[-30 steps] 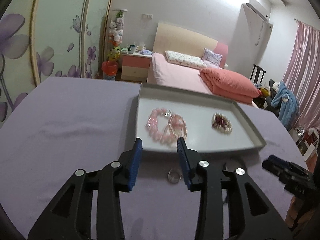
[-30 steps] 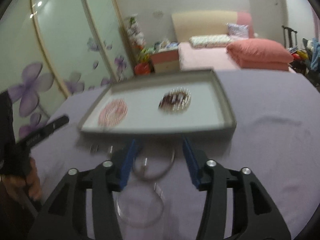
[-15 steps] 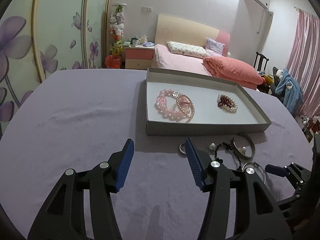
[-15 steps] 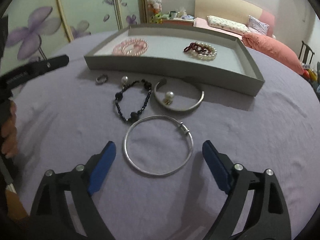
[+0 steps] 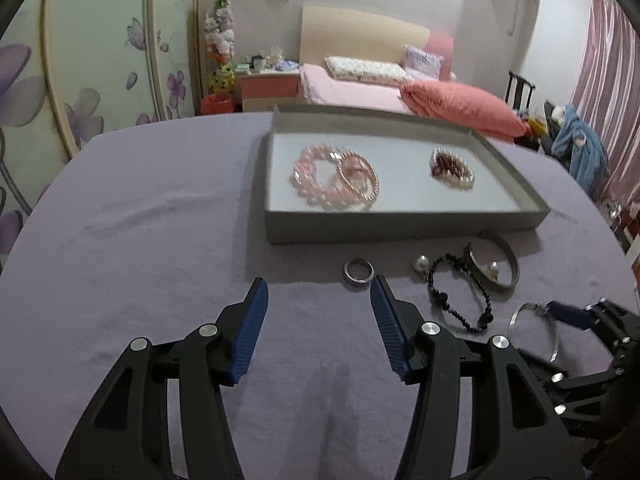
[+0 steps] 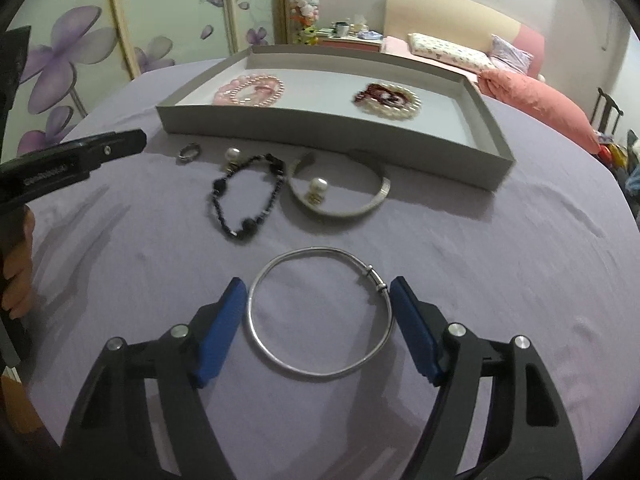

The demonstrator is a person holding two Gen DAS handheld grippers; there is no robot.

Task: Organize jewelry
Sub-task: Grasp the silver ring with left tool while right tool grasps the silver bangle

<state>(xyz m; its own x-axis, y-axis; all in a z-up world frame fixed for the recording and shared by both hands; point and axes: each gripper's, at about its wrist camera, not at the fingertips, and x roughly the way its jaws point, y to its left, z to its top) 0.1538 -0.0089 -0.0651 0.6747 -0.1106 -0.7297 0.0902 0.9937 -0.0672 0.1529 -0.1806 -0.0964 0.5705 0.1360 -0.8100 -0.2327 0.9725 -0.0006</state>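
Note:
A grey tray [image 5: 400,227] [image 6: 320,136] on the purple tablecloth holds pink bead bracelets [image 5: 320,178] [image 6: 248,89] and a dark red and pearl bracelet [image 5: 452,169] [image 6: 386,100]. In front of it lie a silver ring [image 5: 359,273] [image 6: 189,152], a black bead bracelet [image 5: 460,298] [image 6: 246,196], a silver cuff [image 5: 506,264] [image 6: 344,204], pearl earrings [image 6: 318,188] and a thin silver bangle [image 6: 320,316] [image 5: 534,328]. My left gripper [image 5: 318,292] is open, just short of the ring. My right gripper [image 6: 318,292] is open with the bangle between its fingers.
The tablecloth edge curves around both views. Behind the table are a bed with a pink duvet [image 5: 456,108], a nightstand [image 5: 268,88], wardrobe doors with purple flowers [image 6: 80,40] and pink curtains [image 5: 608,60]. The left gripper's finger [image 6: 80,156] shows in the right wrist view.
Both grippers have drawn back from the tray and opened wider. The right gripper has come down over the thin silver bangle, so its fingers now flank it.

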